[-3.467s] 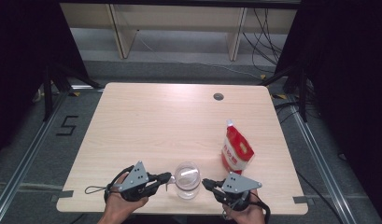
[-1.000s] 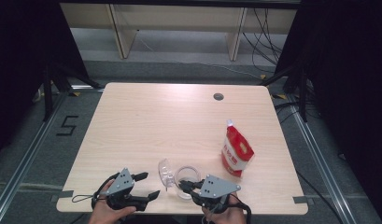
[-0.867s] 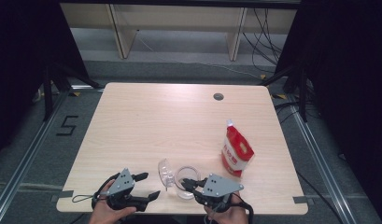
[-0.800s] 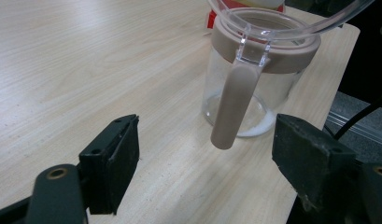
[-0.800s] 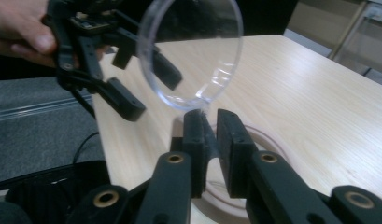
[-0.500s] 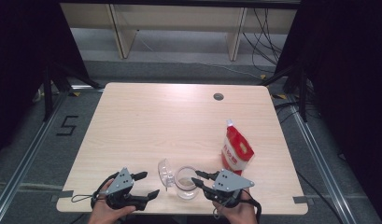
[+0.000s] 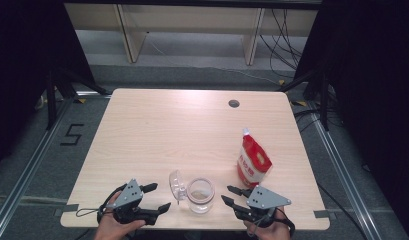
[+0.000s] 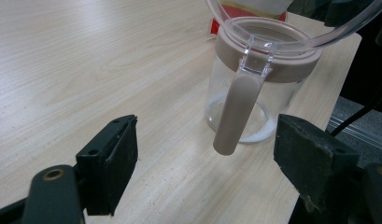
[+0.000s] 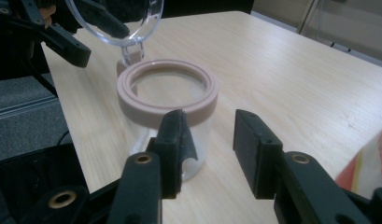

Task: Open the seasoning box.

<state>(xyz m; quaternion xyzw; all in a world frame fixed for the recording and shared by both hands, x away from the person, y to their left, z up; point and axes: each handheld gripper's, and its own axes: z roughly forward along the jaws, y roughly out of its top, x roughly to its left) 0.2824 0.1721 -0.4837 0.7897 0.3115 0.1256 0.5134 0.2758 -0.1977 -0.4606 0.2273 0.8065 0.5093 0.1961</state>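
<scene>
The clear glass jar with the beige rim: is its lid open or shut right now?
Open. The clear glass jar with the beige rim stands upright, and its clear hinged lid is swung up to the side, leaving the mouth uncovered.

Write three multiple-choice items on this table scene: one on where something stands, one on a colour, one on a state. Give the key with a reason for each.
1. Where does the red pouch stand relative to the jar?
A. To its right and farther from the person
B. To its left
C. Inside it

2. What colour is the jar's rim band?
A. Blue
B. Pinkish beige
C. Green

3. What is the state of the jar's clear lid?
A. Snapped shut
B. Lying apart on the table
C. Flipped open on its hinge

Key: 1 A, the high view shows the pouch right of the jar and farther up the table. 2 B, both gripper views show a pinkish beige band. 3 C, the lid stands up beside the open mouth.
</scene>
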